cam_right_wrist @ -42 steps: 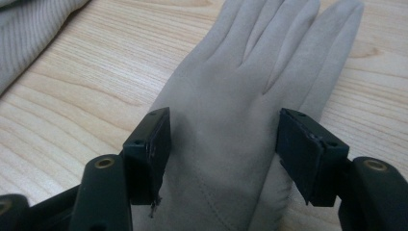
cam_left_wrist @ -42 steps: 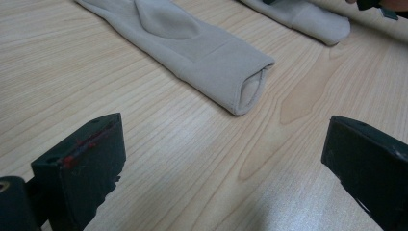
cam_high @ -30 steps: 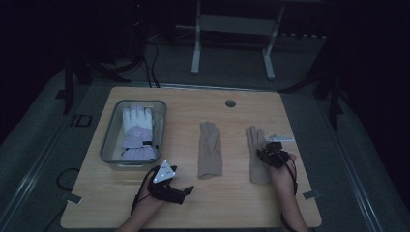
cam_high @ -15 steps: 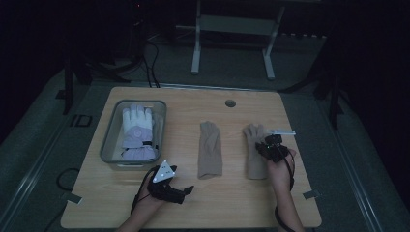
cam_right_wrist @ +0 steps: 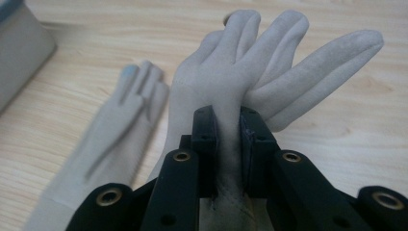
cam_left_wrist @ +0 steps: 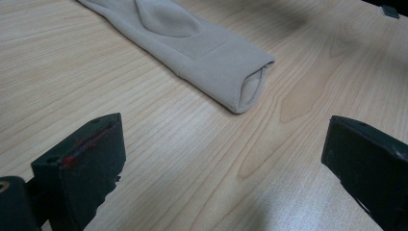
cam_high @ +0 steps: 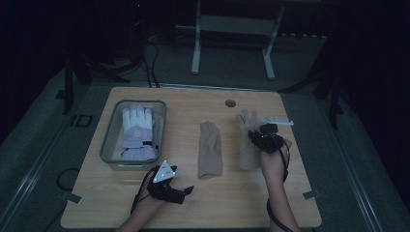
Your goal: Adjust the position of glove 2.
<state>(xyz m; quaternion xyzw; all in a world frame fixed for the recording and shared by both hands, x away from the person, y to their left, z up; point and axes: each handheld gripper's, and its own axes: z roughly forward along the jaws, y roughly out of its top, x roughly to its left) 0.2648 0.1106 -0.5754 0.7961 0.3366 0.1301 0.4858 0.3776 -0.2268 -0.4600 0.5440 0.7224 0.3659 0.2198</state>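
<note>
We hold the right gripper [cam_right_wrist: 227, 126] pinched shut on the right-hand beige glove [cam_right_wrist: 240, 72], lifted off the table [cam_high: 232, 193] presumably for transfer, while the left gripper [cam_left_wrist: 221, 159] waits open near the second glove [cam_left_wrist: 202, 53].

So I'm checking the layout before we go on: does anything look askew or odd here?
Only the right beige glove: the right gripper pinches its middle, so fabric bunches and fingers splay. The other beige glove lies flat; the white glove sits neatly in its bin.
</note>
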